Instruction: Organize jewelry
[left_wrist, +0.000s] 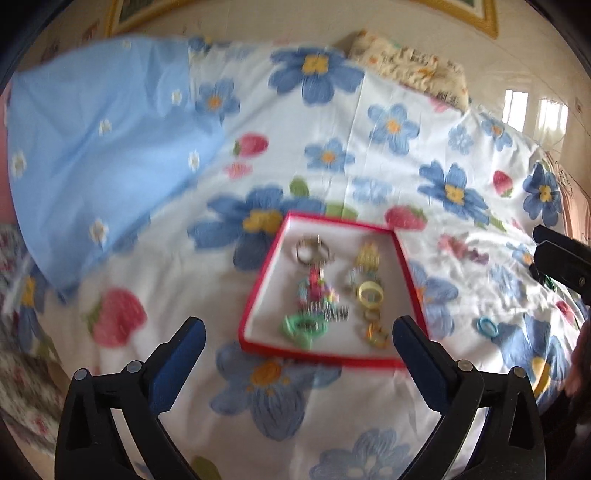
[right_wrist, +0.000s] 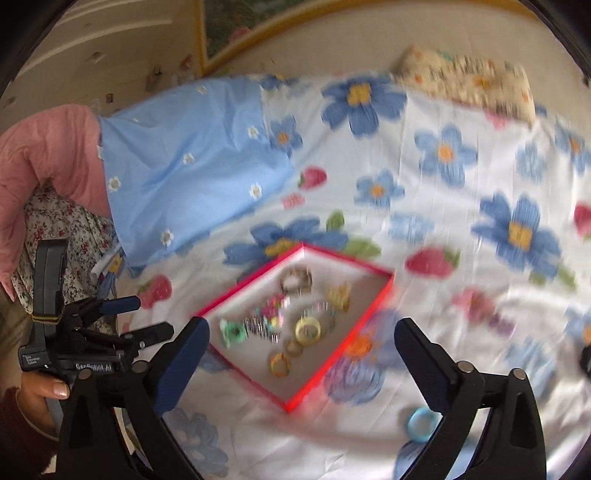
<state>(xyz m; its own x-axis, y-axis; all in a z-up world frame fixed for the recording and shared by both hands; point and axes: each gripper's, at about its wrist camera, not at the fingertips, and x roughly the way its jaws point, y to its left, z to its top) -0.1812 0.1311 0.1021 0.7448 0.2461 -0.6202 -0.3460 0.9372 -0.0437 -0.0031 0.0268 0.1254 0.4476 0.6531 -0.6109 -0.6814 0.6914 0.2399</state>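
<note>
Bed cover: a white quilted fabric cover (left_wrist: 369, 122) printed with blue flowers and red strawberries is filling both views; everything else is lying on it.
Tray: a shallow square cardboard tray with a red rim and pale floor (left_wrist: 258, 288) is sitting flat on the cover; it is the landmark for every place below.
Left gripper: the black two-finger left gripper with blue pads (left_wrist: 299, 341) is hovering just short of the tray's near edge, jaws spread wide and holding nothing.
Right gripper: the matching right gripper (right_wrist: 301, 341) is hovering over the tray's near corner, jaws likewise spread wide and empty.
Sorted jewelry: a blurred cluster of rings and small ornaments (right_wrist: 280, 317) is lying inside the tray, including a green piece, a yellow ring and a metal ring; finer detail is too blurred to tell.
Loose ring: a small blue plastic ring (right_wrist: 421, 422) is lying on the cover outside the tray, beyond its right side, near the right gripper's right finger.
Step in hand: judging by the layout, the blue ring is waiting to be collected.
Doing it well: the right gripper is looking best placed; approaching from above, straddling the ring's rim, closing gently so it is not skidding on soft fabric, then releasing low inside the tray's bare floor.
</note>
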